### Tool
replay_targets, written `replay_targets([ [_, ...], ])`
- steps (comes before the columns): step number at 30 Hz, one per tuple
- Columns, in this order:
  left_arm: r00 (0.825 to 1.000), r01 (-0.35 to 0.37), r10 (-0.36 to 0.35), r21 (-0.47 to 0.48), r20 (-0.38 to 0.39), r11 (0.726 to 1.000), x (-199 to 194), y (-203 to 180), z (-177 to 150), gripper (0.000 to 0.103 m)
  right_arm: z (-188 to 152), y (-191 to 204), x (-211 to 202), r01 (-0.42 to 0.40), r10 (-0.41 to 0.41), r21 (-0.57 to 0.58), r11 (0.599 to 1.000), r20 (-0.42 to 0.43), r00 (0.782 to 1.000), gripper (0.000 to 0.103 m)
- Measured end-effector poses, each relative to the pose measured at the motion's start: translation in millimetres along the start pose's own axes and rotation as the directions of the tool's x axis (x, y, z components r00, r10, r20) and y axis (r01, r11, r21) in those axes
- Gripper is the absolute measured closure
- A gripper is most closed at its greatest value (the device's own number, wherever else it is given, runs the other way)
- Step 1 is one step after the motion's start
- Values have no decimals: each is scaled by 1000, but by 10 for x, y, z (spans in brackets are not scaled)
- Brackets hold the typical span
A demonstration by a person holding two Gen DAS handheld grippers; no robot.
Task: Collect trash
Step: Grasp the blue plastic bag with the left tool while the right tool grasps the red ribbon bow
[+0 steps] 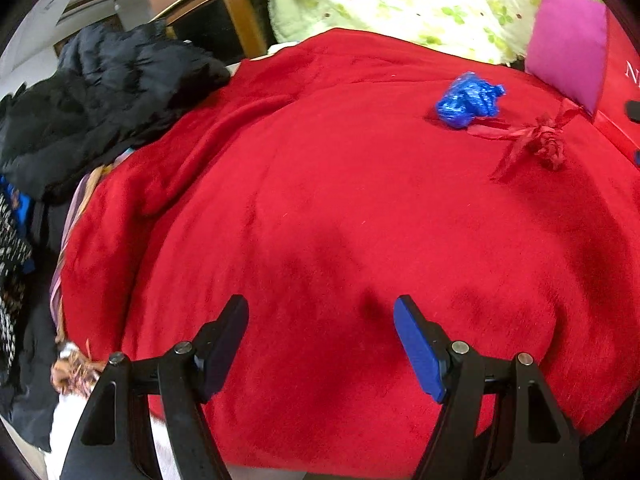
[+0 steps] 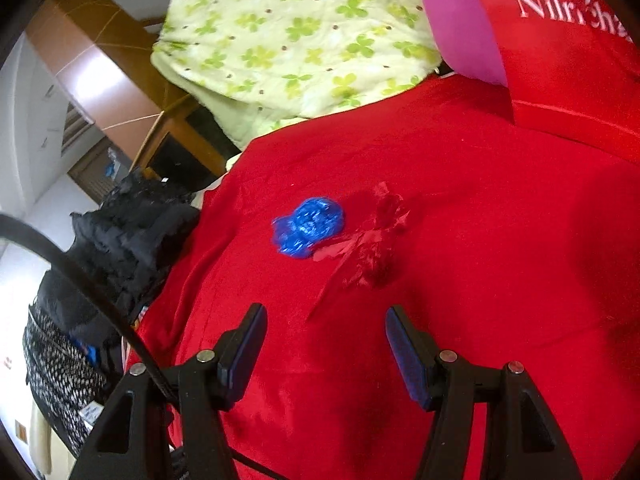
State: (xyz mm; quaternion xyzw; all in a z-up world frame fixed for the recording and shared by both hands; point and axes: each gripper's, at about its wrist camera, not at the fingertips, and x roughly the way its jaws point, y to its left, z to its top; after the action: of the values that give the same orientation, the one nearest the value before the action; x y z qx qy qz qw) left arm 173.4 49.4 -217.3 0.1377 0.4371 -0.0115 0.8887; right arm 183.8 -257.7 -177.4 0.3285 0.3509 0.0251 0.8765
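Both the left gripper (image 1: pixel 321 322) and the right gripper (image 2: pixel 326 330) stand wide apart and empty above the fuzzy red blanket (image 1: pixel 320 200). The crumpled blue plastic wad (image 2: pixel 308 226) lies just left of the red foil wrapper (image 2: pixel 370 248), both beyond the right gripper. Straddle one piece squarely and pinch its bulk, since thin film slips and blanket pile may snag.

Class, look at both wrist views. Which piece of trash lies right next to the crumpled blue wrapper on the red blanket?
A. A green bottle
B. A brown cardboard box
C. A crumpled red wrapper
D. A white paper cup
C: the crumpled red wrapper lies right beside the blue wrapper on the red blanket; no cup, bottle or box shows there.
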Motion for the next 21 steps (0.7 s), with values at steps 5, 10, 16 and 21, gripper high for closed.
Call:
replay_targets([
  [5,999,-1,-1,51,33,999,57,-127,285,27,215,-127,451,-1,3,53,999,-35,999,37],
  [10,994,44,-54,97,98,994,120,-206,704,27,322,-339,927,23,-12,121,992,-96,995,37],
  [16,969,149,-179,173,169,973,336,-487,1264,27,371,-509,1225,37,-23,120,992,-116,993,37],
  [21,942,260,-298,229,153,938,583,-871,1676,27,440,-534,1306,18,-10,60,998,-133,991,66],
])
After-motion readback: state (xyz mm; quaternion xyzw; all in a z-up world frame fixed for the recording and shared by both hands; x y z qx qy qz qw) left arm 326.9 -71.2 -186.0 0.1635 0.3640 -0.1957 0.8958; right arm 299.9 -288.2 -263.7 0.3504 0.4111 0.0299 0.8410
